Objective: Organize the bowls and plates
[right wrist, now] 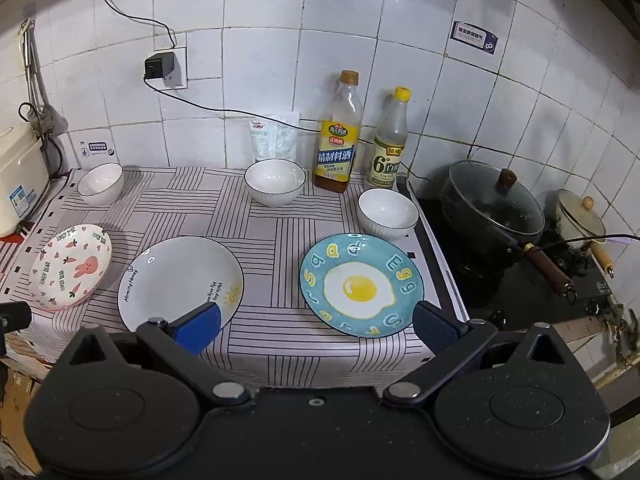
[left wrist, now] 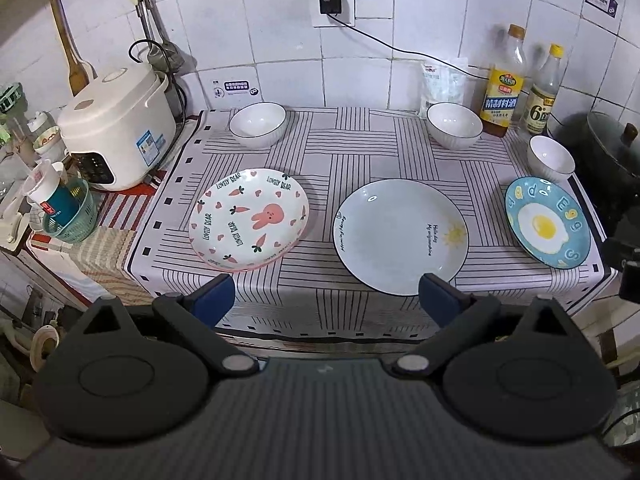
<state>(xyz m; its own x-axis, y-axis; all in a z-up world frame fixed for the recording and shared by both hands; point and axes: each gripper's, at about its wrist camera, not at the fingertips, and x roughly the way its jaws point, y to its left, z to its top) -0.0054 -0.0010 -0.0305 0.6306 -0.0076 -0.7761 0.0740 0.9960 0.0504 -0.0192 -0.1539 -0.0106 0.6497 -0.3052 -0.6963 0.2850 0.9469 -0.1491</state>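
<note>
Three plates lie in a row on the striped cloth (left wrist: 320, 148): a pink rabbit plate (left wrist: 249, 219) (right wrist: 70, 267) at left, a pale sun plate (left wrist: 401, 236) (right wrist: 181, 282) in the middle, a blue fried-egg plate (left wrist: 547, 221) (right wrist: 361, 284) at right. Three white bowls stand behind them: left (left wrist: 258, 124) (right wrist: 100, 182), middle (left wrist: 454, 125) (right wrist: 275, 181), right (left wrist: 551, 157) (right wrist: 387, 213). My left gripper (left wrist: 326, 300) is open and empty above the cloth's front edge, before the rabbit and sun plates. My right gripper (right wrist: 316, 326) is open and empty, in front of the sun and egg plates.
A white rice cooker (left wrist: 118, 126) and a green basket (left wrist: 72, 212) stand at left. Two bottles (right wrist: 335, 140) (right wrist: 389, 144) and a white bag (right wrist: 275, 140) stand against the tiled wall. A lidded black wok (right wrist: 494, 206) and a cream pot (right wrist: 582, 216) sit on the stove at right.
</note>
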